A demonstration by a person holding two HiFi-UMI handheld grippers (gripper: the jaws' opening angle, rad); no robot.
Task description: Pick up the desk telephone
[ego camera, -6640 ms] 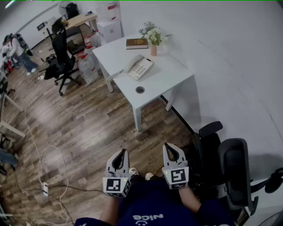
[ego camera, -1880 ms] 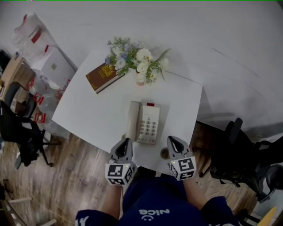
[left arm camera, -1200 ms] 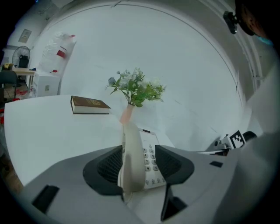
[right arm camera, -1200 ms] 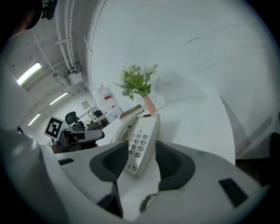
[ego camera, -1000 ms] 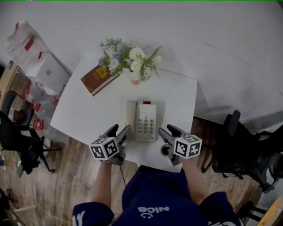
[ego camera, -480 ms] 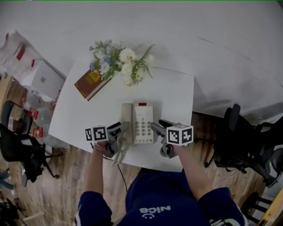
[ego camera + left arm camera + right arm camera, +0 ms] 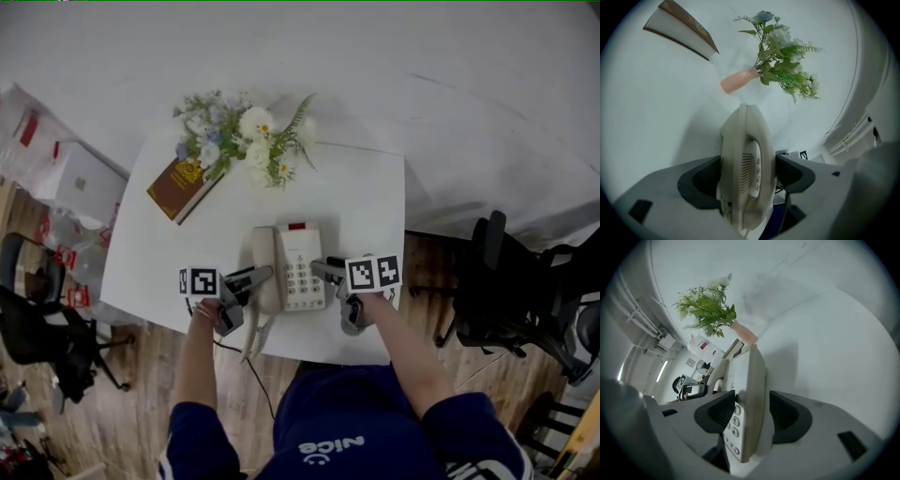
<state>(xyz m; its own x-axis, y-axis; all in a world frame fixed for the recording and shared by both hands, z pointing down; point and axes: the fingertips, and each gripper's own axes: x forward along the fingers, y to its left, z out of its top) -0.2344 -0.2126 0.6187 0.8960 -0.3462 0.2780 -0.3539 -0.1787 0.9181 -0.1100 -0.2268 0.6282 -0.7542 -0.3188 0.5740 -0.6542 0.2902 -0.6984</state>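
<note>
The beige desk telephone [image 7: 289, 267] lies flat on the white table [image 7: 159, 262], handset on its left side. My left gripper [image 7: 248, 281] is turned on its side at the handset edge. Its jaws are opening, and the handset side [image 7: 745, 150] stands between them with a small gap at one pad. My right gripper [image 7: 328, 272] reaches in from the right. Its jaws straddle the keypad edge [image 7: 747, 380] of the telephone and stand wide, not visibly pressing. Both grippers [image 7: 747, 176] [image 7: 752, 411] sit low over the tabletop.
A pink vase of flowers [image 7: 246, 141] stands behind the telephone, and a brown book [image 7: 183, 186] lies at the back left. The phone cord [image 7: 253, 337] hangs over the near table edge. A black office chair [image 7: 506, 291] stands to the right and a wall runs behind.
Both grippers have rolled onto their sides, moved forward and sunk to the table. They now flank the telephone, whose edges sit between their jaws.
</note>
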